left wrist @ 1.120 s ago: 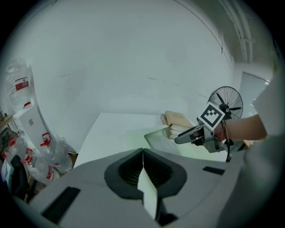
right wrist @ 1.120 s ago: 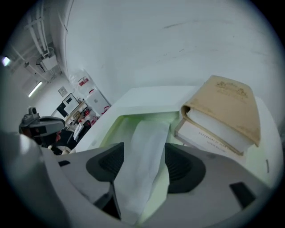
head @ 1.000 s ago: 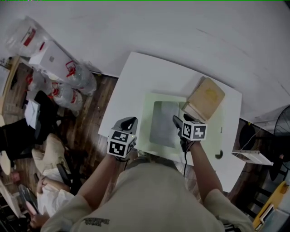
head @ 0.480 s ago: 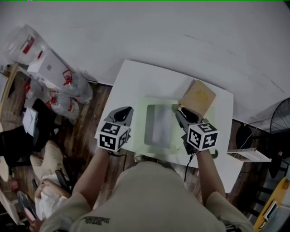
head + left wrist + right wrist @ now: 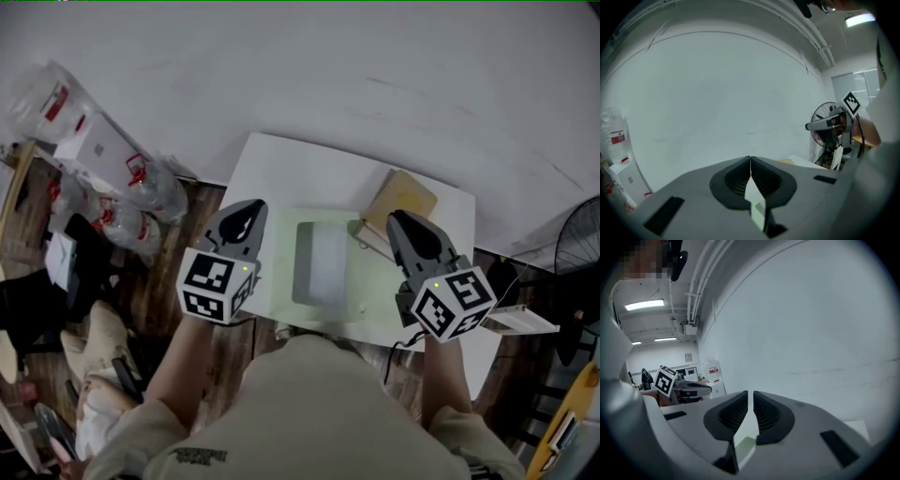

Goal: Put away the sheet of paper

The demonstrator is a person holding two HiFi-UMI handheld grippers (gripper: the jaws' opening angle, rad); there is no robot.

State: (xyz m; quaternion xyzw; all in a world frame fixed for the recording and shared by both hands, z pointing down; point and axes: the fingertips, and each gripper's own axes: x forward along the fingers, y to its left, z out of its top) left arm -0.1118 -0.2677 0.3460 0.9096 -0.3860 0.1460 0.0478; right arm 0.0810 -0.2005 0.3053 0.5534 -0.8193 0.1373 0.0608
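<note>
A pale grey sheet of paper (image 5: 319, 261) lies flat on a light green mat (image 5: 375, 292) on the white table (image 5: 281, 161). A brown envelope (image 5: 399, 201) rests at the mat's far right corner. Both grippers are raised well above the table, pointing toward the wall. My left gripper (image 5: 246, 208) (image 5: 750, 159), left of the mat, is shut with nothing in it. My right gripper (image 5: 406, 221) (image 5: 750, 393), over the mat's right side, is closing, with a narrow slit between its jaws and nothing between them.
Large water bottles (image 5: 150, 178) and plastic bags stand on the wooden floor to the left of the table. A fan (image 5: 577, 253) and a white tray (image 5: 525, 323) sit to the right. A plain white wall (image 5: 717, 93) is just beyond the table's far edge.
Both grippers rose from the mat toward the head camera and spread apart, the left going left and the right going right. The right jaws narrowed.
</note>
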